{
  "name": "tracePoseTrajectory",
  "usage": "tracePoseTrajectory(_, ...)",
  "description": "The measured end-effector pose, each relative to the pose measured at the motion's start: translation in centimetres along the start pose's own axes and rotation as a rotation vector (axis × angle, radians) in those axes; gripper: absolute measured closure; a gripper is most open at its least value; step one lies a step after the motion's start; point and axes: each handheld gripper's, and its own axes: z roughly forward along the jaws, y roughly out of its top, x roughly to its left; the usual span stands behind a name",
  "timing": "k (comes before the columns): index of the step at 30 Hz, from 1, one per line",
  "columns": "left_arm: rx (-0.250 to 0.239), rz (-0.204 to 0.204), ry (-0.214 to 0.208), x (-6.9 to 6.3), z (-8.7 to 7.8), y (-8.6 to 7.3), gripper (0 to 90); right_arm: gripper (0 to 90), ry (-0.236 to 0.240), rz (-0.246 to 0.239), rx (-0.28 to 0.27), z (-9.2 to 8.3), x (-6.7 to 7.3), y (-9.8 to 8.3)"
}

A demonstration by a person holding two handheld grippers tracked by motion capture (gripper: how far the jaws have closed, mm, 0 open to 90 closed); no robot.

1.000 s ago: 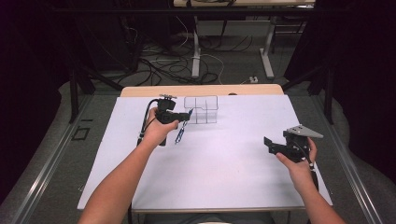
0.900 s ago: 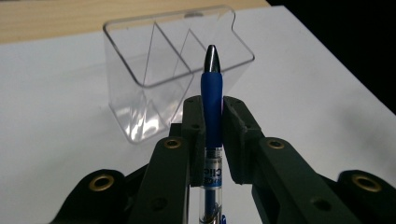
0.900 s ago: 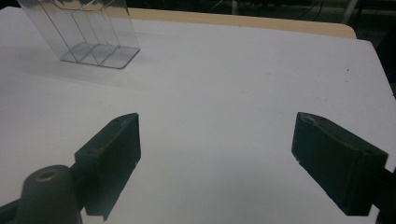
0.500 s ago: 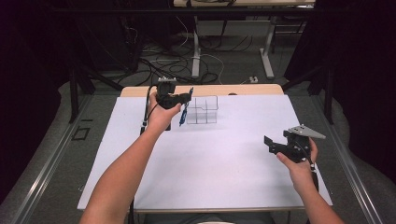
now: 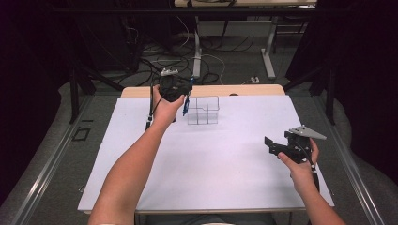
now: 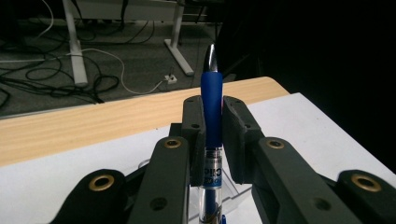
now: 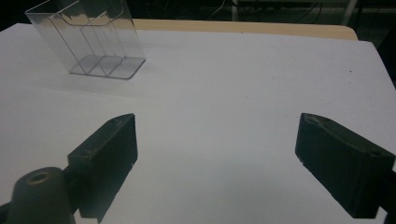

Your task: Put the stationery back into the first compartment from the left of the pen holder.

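The blue pen (image 6: 212, 116) is clamped between the two black jaws of your left gripper (image 5: 180, 91), and it stands nearly upright there. In the left gripper view you see its dark blue grip section pressed by both pads, the metal tip pointing up past the jaws, and the clear barrel with printed letters going down below them. In the high view the pen (image 5: 186, 101) hangs as a thin blue line beside your left hand (image 5: 164, 105), above the far part of the table and just to the left of the clear organizer (image 5: 203, 110); it is apart from the table surface.

The clear organizer is a small transparent box with inner walls that divide it into compartments. It stands on the white table cover (image 5: 211, 159) near the far edge, where a strip of bare wood (image 5: 244, 90) shows. In the right gripper view the same organizer (image 7: 93, 39) sits at the top left, well apart from the jaws.

Your right gripper (image 5: 277, 147) is at the right side of the table, near the edge, well apart from the pen. Its jaws have just been opening; in the right gripper view they stand wide apart with nothing between them, over the white cover.
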Motion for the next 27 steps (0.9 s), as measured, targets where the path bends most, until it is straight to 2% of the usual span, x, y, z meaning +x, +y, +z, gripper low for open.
tracePoseTrajectory(1, -0.007, 0.002, 0.003, 0.0, 0.1, 0.0, 79.8, 9.3, 0.001, 0.007, 0.004, 0.1, 0.2, 0.0)
tracePoseTrajectory(7, -0.032, 0.019, 0.018, 0.2, 0.9, 0.5, 79.8, 0.0, -0.004, -0.019, -0.001, 0.0, 0.7, 0.1)
tracePoseTrajectory(10, -0.053, 0.027, 0.021, 0.2, 1.2, 0.8, 79.8, 0.0, 0.009, -0.018, -0.015, 0.0, 1.0, 0.1)
tracePoseTrajectory(14, -0.077, 0.030, 0.035, 0.2, 1.7, 0.8, 79.8, 0.0, -0.003, -0.014, -0.031, 0.1, 1.0, 0.1)
tracePoseTrajectory(17, -0.089, 0.034, 0.037, 0.2, 2.0, 0.7, 79.7, 0.0, -0.015, 0.007, -0.035, 0.0, 1.0, 0.1)
tracePoseTrajectory(18, -0.093, 0.040, 0.038, 0.2, 2.1, 0.7, 79.8, 0.0, -0.021, -0.001, -0.030, -0.1, 0.9, 0.1)
tracePoseTrajectory(22, -0.106, 0.054, 0.047, 0.2, 2.4, 0.6, 79.8, 0.0, -0.010, 0.005, -0.042, 0.0, 0.8, 0.0)
tracePoseTrajectory(24, -0.119, 0.056, 0.054, 0.3, 2.5, 0.6, 79.8, 0.0, -0.006, 0.002, -0.026, -0.1, 0.8, -0.1)
tracePoseTrajectory(27, -0.138, 0.048, 0.059, 0.5, 2.7, 0.6, 79.7, 0.0, -0.005, 0.004, -0.036, 0.0, 0.8, -0.2)
